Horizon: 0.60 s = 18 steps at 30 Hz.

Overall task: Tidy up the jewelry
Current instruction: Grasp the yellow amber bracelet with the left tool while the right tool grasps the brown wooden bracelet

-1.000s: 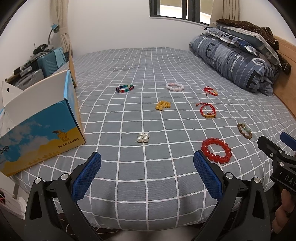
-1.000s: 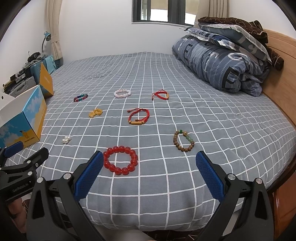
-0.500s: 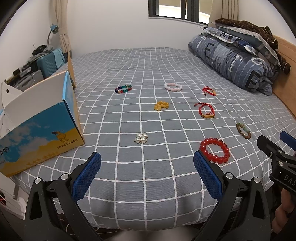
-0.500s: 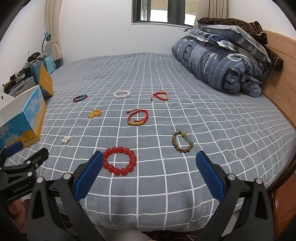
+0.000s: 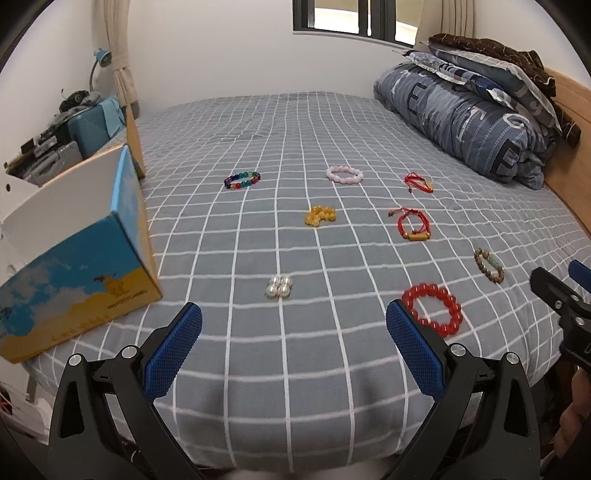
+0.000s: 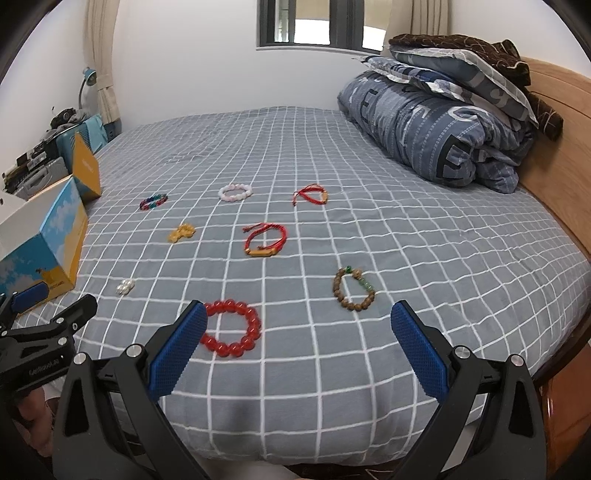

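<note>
A wide bed covered by a grey sheet with a white grid pattern (image 6: 369,192) fills the room. Along its right side runs a plain wooden headboard (image 6: 554,122), with a folded blue-grey lettered quilt (image 6: 424,129) and a dark brown patterned blanket (image 6: 461,44) stacked against it. The far white wall (image 5: 221,48) holds a dark-framed window (image 6: 314,22) showing daylight, flanked by cream curtains (image 5: 120,55). A light-blue desk lamp (image 5: 99,59) stands over cluttered shelving at left.
</note>
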Each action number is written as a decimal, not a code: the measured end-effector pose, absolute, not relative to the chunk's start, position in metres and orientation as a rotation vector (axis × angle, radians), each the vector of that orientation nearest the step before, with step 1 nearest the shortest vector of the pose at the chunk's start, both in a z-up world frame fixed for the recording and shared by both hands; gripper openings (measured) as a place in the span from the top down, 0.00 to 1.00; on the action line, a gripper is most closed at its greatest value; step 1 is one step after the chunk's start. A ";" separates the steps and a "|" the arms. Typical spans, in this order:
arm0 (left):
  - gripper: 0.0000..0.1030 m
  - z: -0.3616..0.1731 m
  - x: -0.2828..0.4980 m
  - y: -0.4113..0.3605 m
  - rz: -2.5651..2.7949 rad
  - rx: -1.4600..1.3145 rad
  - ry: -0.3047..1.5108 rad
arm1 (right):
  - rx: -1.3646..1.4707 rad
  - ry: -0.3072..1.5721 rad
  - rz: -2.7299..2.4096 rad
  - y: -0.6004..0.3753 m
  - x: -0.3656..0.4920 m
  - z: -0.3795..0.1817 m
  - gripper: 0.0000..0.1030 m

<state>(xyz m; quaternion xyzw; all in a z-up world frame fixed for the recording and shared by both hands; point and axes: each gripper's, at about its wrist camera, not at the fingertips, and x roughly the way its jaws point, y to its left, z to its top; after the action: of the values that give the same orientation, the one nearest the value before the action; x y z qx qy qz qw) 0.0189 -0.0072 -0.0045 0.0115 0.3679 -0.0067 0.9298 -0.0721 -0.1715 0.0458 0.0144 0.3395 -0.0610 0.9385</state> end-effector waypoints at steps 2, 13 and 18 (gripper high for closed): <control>0.05 -0.002 0.035 -0.008 -0.023 0.021 0.761 | 0.030 0.700 -0.133 -0.178 -0.065 0.047 0.07; 0.06 -0.007 0.147 -0.026 -0.094 0.055 0.857 | 0.016 0.816 -0.175 -0.220 0.001 0.018 0.07; 0.06 -0.029 0.196 -0.037 -0.118 0.096 0.931 | 0.017 0.893 -0.181 -0.234 0.028 -0.013 0.07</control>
<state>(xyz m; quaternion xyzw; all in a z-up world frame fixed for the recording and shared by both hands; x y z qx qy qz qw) 0.1961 -0.0369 -0.0286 0.0465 0.4486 -0.0570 0.8907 0.0284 -0.2338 -0.0131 0.0080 0.4314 -0.0876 0.8979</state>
